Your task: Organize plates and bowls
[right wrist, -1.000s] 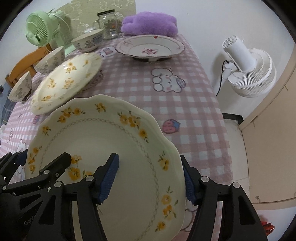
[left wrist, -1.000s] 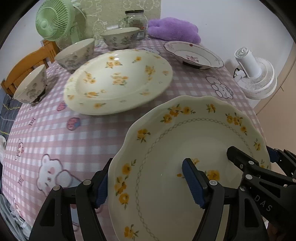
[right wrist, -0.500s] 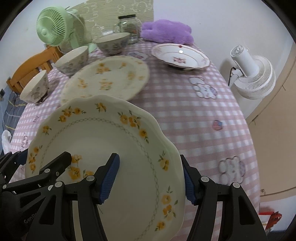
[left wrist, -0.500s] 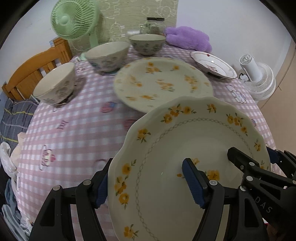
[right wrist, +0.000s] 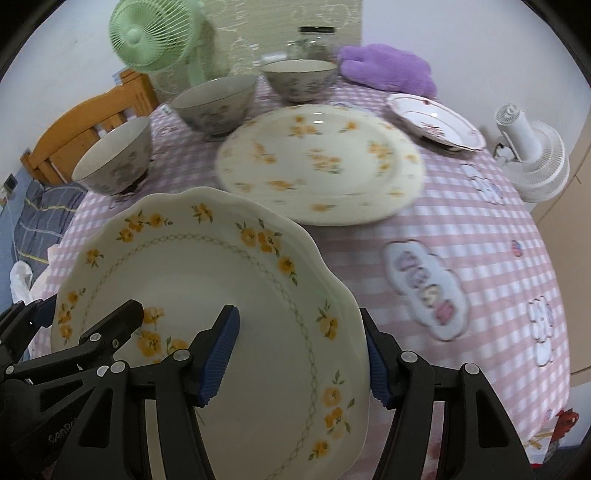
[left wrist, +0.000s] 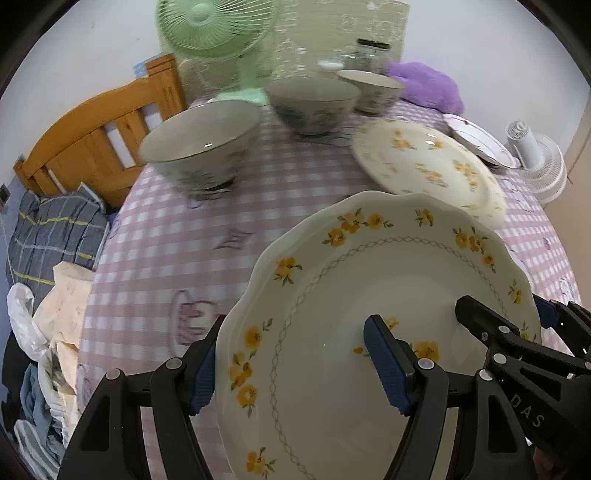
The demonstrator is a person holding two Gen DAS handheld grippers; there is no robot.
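Both grippers hold one cream scalloped plate [left wrist: 369, 288] with yellow flowers above the table. My left gripper [left wrist: 295, 365] is shut on its left rim. My right gripper [right wrist: 299, 354] is shut on its right rim; the plate also shows in the right wrist view [right wrist: 207, 273]. A larger yellow-flowered plate [right wrist: 321, 166] lies on the pink checked tablecloth [right wrist: 480, 229] beyond. A small red-patterned plate [right wrist: 436, 122] sits at the far right. Three patterned bowls [right wrist: 114, 158] [right wrist: 214, 99] [right wrist: 299, 77] stand along the left and back.
A green fan [right wrist: 155, 33], a glass jar [right wrist: 314, 40] and a purple plush toy [right wrist: 388, 66] stand at the table's back. A wooden bed frame [left wrist: 96, 125] with bedding is left of the table. A white fan [right wrist: 532, 162] is on the right.
Both grippers have swung left with the plate between them. The bowls and green fan have come closer to the middle of the view; the large plate has shifted right.
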